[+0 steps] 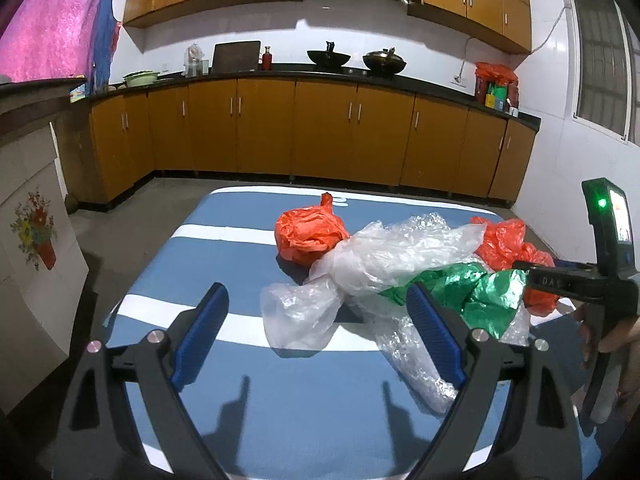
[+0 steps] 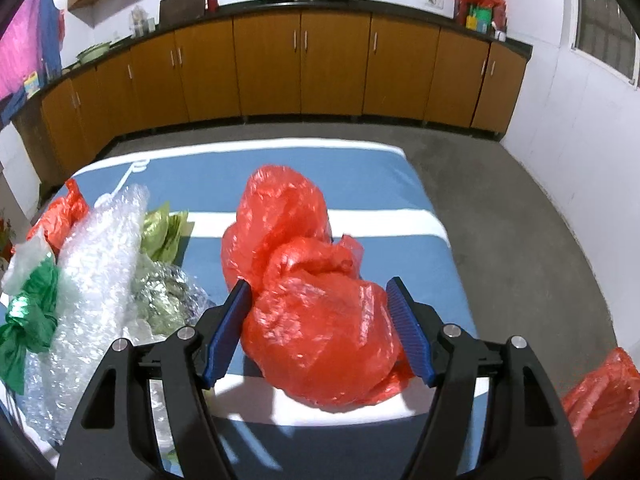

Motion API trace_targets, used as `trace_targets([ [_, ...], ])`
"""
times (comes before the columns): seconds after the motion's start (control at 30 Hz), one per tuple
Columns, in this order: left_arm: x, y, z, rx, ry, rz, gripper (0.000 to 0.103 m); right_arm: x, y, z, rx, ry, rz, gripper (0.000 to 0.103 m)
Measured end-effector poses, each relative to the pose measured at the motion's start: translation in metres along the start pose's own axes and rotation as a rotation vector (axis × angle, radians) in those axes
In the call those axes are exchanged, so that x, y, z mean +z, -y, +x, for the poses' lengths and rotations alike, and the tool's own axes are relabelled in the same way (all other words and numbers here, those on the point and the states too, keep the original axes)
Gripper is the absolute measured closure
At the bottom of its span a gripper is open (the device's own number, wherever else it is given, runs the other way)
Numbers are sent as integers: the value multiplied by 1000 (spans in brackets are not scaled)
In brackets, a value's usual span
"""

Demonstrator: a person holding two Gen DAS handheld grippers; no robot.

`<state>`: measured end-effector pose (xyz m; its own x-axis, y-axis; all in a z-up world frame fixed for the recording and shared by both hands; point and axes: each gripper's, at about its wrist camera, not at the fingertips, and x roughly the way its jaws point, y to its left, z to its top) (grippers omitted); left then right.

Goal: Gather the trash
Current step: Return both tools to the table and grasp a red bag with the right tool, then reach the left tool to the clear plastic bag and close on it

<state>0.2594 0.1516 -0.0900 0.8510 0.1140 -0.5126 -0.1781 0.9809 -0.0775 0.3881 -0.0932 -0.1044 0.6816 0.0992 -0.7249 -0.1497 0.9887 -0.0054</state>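
Note:
A pile of trash lies on the blue-and-white striped table [image 1: 280, 420]. In it are an orange-red bag [image 1: 308, 232], clear plastic film [image 1: 384, 256], crumpled green foil [image 1: 480, 292] and bubble wrap [image 1: 412, 360]. My left gripper [image 1: 318, 292] stands wide open just short of the pile, and one end of the clear film reaches between its fingers untouched. In the right wrist view a big red plastic bag [image 2: 320, 340] rests on the table and fills the gap of my right gripper [image 2: 318, 282]. That gripper's jaws stand open around the bag without squeezing it.
Bubble wrap [image 2: 96, 260], green foil [image 2: 32, 312] and a yellow-green wrapper [image 2: 164, 228] lie left of the red bag. Another red bag [image 2: 600, 400] shows beyond the table's right edge. Wooden kitchen cabinets [image 1: 320, 128] line the far wall across a bare concrete floor [image 2: 520, 220].

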Motion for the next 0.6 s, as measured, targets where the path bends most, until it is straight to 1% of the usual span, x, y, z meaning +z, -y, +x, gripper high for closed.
trace_targets([
  [0.07,1,2,4,-5,-6,1,14,-1,1,3,16,-17,2,34],
  [0.1,2,2,6,-8,-8,1,14,-1,1,4,25,-26,2,37],
  [0.13,2,3,8,-13,-12,-1,14,-2,1,5,34,-32,1,46],
  [0.2,3,4,10,-24,-18,-8,14,-5,0,6,51,-45,-7,53],
  [0.27,5,5,12,-42,-20,-12,14,-6,0,2,60,-39,-9,65],
  [0.37,8,9,12,-62,-16,-7,14,-12,4,-7,65,-32,-1,69],
  [0.43,14,14,12,-76,-9,0,14,-16,6,-11,67,-30,4,70],
  [0.6,29,31,22,-85,-1,31,15,-29,9,-22,71,-29,14,70],
])
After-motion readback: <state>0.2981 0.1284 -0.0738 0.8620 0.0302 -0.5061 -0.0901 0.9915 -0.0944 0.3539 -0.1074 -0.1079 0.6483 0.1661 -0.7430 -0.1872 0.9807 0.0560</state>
